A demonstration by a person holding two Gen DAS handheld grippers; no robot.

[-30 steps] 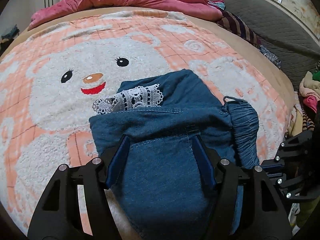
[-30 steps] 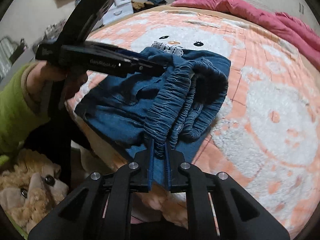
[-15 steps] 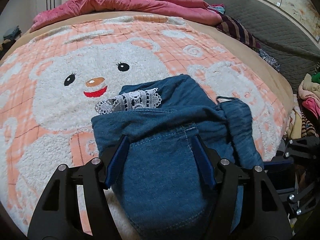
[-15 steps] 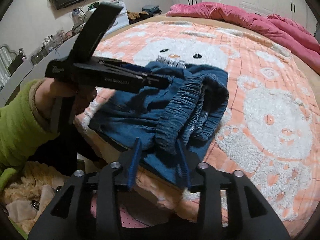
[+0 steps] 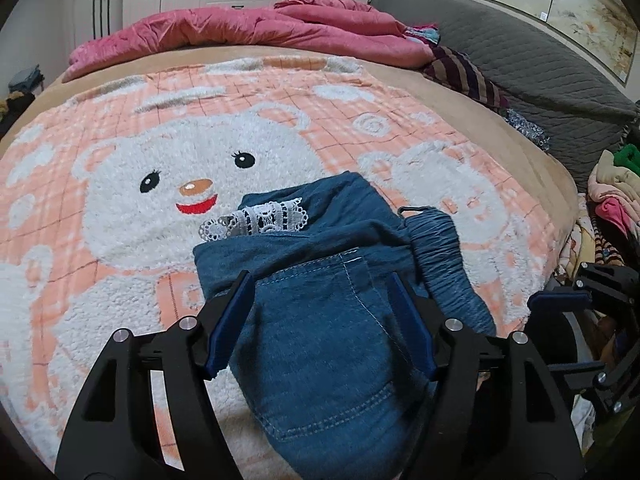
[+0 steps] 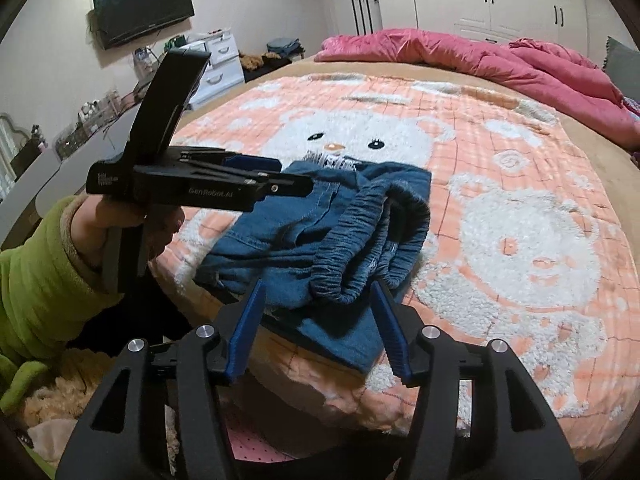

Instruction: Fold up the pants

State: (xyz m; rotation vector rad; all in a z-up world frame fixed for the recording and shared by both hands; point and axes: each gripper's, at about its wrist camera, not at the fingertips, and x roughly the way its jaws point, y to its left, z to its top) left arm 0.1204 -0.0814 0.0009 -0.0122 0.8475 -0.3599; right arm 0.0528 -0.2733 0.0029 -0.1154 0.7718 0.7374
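The blue denim pants (image 5: 328, 320) lie folded in a small bundle near the front edge of the bed, with white lace trim (image 5: 256, 220) showing at the far side and the elastic waistband (image 6: 360, 240) bunched on the right. My left gripper (image 5: 320, 304) is open, its jaws spread over the denim without pinching it. My right gripper (image 6: 318, 312) is open just in front of the waistband. The left gripper also shows in the right wrist view (image 6: 276, 188), held by a hand in a green sleeve.
The pants rest on a peach blanket (image 5: 160, 140) with white bear faces. A pink duvet (image 5: 260, 28) lies at the bed's far end, grey quilted padding (image 5: 540, 72) and piled clothes (image 5: 612, 188) at the right. A plush toy (image 6: 60, 400) lies on the floor.
My right gripper opened and let go of the waistband, then pulled back from the bed edge. My left gripper stayed open and lifted back slightly.
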